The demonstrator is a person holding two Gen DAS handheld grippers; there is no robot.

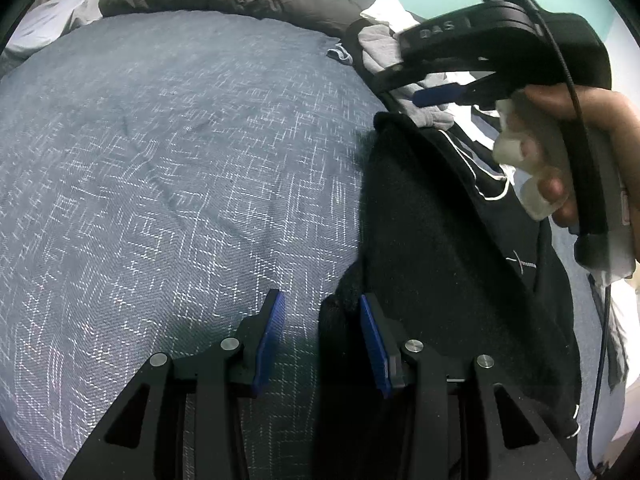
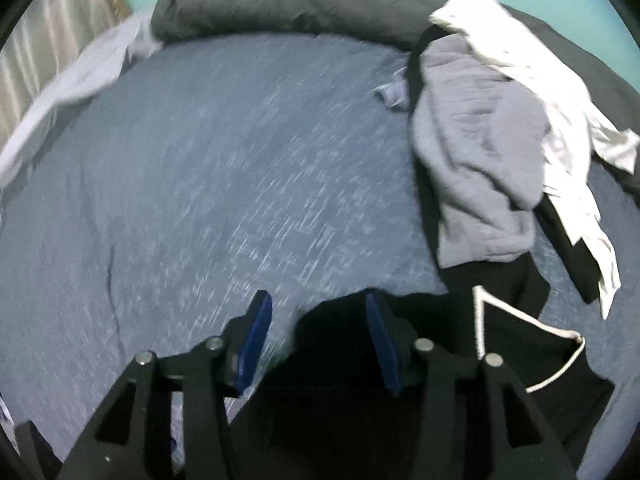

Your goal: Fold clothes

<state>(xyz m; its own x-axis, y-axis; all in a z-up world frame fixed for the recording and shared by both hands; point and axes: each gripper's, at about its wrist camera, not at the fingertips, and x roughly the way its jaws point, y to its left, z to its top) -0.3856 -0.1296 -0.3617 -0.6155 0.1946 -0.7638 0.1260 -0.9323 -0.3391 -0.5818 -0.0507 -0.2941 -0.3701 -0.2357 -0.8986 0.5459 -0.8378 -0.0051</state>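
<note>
A black garment with white piping [image 1: 440, 240] lies on the right side of the bed, also seen in the right wrist view [image 2: 512, 340]. My left gripper [image 1: 322, 340] is open just above the bedspread, and the garment's left edge reaches in beside its right pad. My right gripper [image 2: 320, 340] is open too. The black cloth lies below and between its pads, which do not press on it. In the left wrist view a hand holds the right gripper [image 1: 412, 76] over the clothes pile.
A grey sweatshirt [image 2: 472, 152] and a white garment [image 2: 560, 120] are heaped at the back right with a small blue piece [image 2: 390, 94] beside them. A rolled dark grey duvet [image 2: 300, 0] lines the far edge. The blue patterned bedspread [image 1: 160, 160] stretches left.
</note>
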